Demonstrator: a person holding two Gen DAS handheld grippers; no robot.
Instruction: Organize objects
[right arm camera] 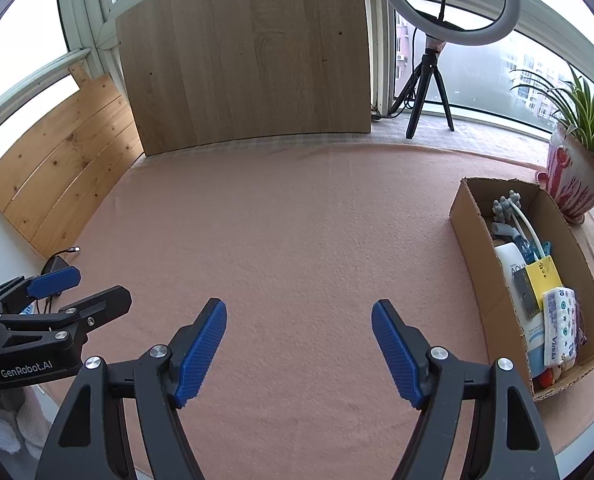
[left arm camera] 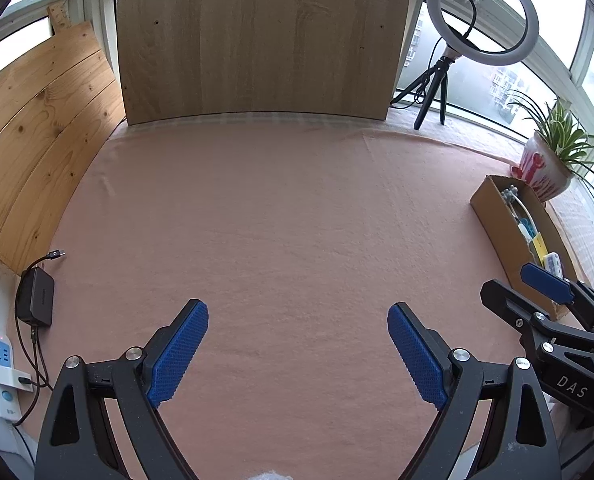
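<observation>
Left gripper: left gripper [left arm camera: 298, 350] hovers over the pink cloth [left arm camera: 281, 216] with its blue-padded jaws spread wide and nothing between them; in the right wrist view it shows at the left edge [right arm camera: 77, 288], also parted.
Right gripper: right gripper [right arm camera: 299, 350] sits above the same cloth, jaws wide apart and holding nothing; in the left wrist view it appears at the right edge [left arm camera: 525, 288], just beside the near end of the box.
Box: cardboard box [right arm camera: 471, 240] lies on the right side of the cloth, long and narrow, open at the top, its far end just beside the plant pot.
Box contents: items are packed in a row inside — a grey knobbed piece with white cables [right arm camera: 513, 210] at the far end, a white tube [right arm camera: 509, 260], a yellow card [right arm camera: 543, 274], and a tissue pack [right arm camera: 559, 326] printed "Vinda" toward the near end; something red [right arm camera: 547, 376] shows at the nearest corner, too hidden to name.
Plant: spider plant in a red-and-white pot [right arm camera: 577, 184] stands past the box at the far right.
Backdrop: wooden board [right arm camera: 245, 56] stands upright at the far edge of the cloth, with a slatted pine panel [left arm camera: 37, 128] leaning at the left.
Ring light: ring light on a tripod [left arm camera: 483, 12] stands behind the cloth by the window.
Power: black adapter [left arm camera: 37, 298] and a white power strip [left arm camera: 1, 368] lie off the cloth's left edge, cables running between them.
</observation>
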